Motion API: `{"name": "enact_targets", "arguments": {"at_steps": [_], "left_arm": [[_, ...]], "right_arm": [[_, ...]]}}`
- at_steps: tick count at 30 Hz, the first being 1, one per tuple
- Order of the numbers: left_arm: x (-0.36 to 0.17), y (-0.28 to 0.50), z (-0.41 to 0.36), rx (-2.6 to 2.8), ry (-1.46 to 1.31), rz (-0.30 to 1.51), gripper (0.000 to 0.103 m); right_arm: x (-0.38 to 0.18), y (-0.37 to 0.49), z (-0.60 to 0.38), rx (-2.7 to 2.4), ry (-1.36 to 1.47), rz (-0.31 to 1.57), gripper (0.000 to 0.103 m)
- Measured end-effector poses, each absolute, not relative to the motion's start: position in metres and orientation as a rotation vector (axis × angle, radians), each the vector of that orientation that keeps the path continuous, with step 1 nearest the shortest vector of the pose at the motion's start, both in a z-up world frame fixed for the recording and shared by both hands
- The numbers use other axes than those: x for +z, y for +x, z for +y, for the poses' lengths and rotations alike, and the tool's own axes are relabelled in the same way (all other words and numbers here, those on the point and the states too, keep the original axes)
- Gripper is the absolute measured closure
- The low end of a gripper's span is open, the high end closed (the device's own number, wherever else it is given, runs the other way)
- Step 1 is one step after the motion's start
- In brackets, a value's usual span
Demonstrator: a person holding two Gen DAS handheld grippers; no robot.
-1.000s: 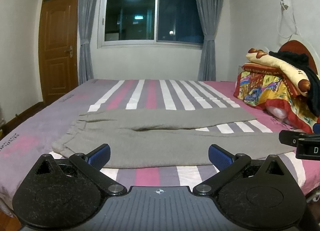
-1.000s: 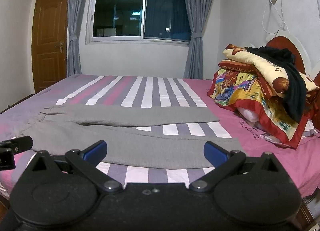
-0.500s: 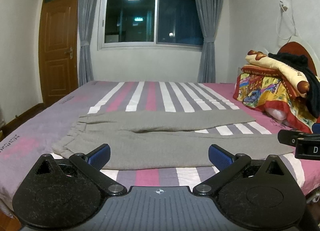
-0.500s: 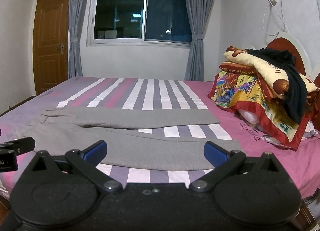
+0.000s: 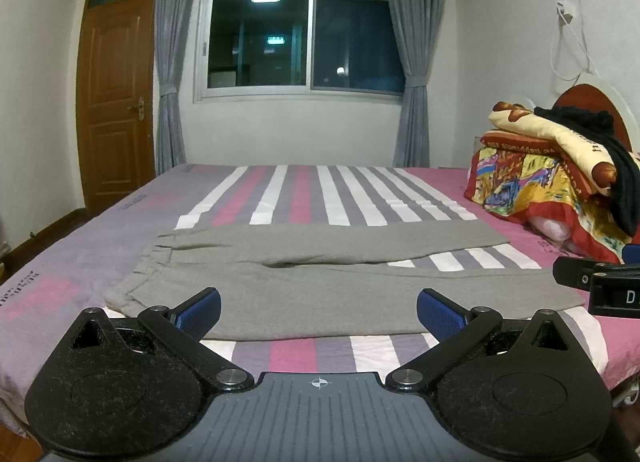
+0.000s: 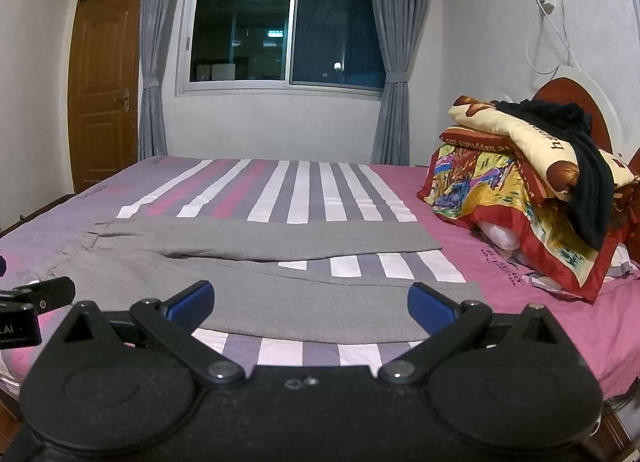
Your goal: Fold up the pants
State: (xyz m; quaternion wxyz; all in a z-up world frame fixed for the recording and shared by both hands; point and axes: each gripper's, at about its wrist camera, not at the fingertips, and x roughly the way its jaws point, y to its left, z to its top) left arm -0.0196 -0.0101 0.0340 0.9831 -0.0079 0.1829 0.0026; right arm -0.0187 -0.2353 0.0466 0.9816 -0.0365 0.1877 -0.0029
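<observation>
1. On a striped bed (image 5: 304, 190), grey pants (image 5: 320, 286) spread flat, waistband toward the door side, both legs running toward the headboard, a wedge of sheet showing between them.
2. Near the front edge of the mattress, left hand-held gripper (image 5: 319, 308) poised above the nearer leg, blue pads (image 5: 200, 312) set wide apart, gripping nothing.
3. Further along the same edge, right hand-held gripper (image 6: 311, 304) likewise spread wide and empty, hovering over the nearer leg's lower stretch, close to the cuff.
4. At the right border of the left camera's view, a black part of the right tool, beside the cuff end of the pants.
5. Against the red headboard (image 6: 560, 92), colourful quilts (image 6: 504, 198) heaped with a black garment (image 6: 588, 186) draped over the top, well apart from the pants.
6. Beyond the bed, a dark window (image 5: 304, 30) flanked by grey curtains (image 5: 170, 62); a brown door (image 5: 116, 102) closed to the left.
</observation>
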Motion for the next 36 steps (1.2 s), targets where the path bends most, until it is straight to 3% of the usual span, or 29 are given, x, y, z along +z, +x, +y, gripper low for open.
{"name": "enact_targets", "arguments": {"at_steps": [36], "left_arm": [[0.0348,-0.0181,-0.011,-0.039,0.002,0.387,0.0]], "right_arm": [[0.0475,-0.017,-0.2365,0.029,-0.061,0.378,0.0]]}}
